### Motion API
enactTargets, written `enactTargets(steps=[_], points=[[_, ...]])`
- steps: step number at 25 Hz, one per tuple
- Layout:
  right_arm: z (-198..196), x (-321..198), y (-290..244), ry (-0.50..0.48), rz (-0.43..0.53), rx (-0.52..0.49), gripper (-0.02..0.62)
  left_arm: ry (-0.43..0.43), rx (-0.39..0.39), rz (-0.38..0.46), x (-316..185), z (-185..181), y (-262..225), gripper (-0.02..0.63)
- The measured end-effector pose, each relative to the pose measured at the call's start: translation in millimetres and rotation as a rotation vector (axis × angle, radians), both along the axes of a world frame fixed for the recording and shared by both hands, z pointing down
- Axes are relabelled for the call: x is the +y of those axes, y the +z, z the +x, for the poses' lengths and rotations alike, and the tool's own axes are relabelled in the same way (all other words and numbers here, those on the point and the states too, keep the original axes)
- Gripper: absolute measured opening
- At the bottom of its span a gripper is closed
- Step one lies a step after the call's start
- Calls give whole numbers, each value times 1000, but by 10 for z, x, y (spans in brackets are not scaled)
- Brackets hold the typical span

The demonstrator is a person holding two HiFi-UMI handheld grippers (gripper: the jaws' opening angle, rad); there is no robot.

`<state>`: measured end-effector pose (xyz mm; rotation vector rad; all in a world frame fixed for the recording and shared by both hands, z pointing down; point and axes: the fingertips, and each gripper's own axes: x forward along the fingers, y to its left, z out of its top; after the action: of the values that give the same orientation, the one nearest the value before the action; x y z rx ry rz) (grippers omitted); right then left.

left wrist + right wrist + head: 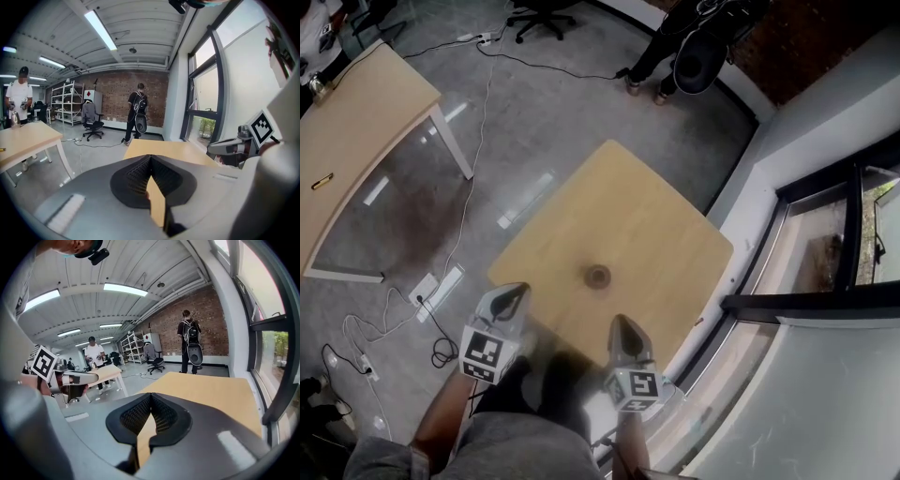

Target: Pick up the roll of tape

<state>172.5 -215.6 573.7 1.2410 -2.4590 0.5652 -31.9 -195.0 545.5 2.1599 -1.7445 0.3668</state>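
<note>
The roll of tape [597, 276], a small brown ring, lies flat near the middle of the square wooden table [656, 225]. My left gripper [517, 292] hovers at the table's near left edge, a short way short of the tape, its jaws shut on nothing. My right gripper [621, 323] is at the near edge just right of the tape, also shut and empty. In the left gripper view the jaw tips [150, 157] meet, with the right gripper [234, 147] alongside. The right gripper view shows closed tips [151, 395] over the tabletop [211, 390]. Neither gripper view shows the tape.
A second wooden table [356, 122] stands at the left, with cables [441, 309] and a power strip on the concrete floor between. A person [675, 47] stands beyond the table's far corner, near an office chair [539, 14]. A window frame [806, 300] runs along the right.
</note>
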Motion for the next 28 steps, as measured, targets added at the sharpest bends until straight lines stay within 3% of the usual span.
enactTargets(steps=[14,28], points=[[-154,-394,483,-53,-44,27,14,-1,30,-99,-210,55,608,-2],[-299,-607,962,-116,-91,36,17,14,39,-131,-472,139,903,-2]])
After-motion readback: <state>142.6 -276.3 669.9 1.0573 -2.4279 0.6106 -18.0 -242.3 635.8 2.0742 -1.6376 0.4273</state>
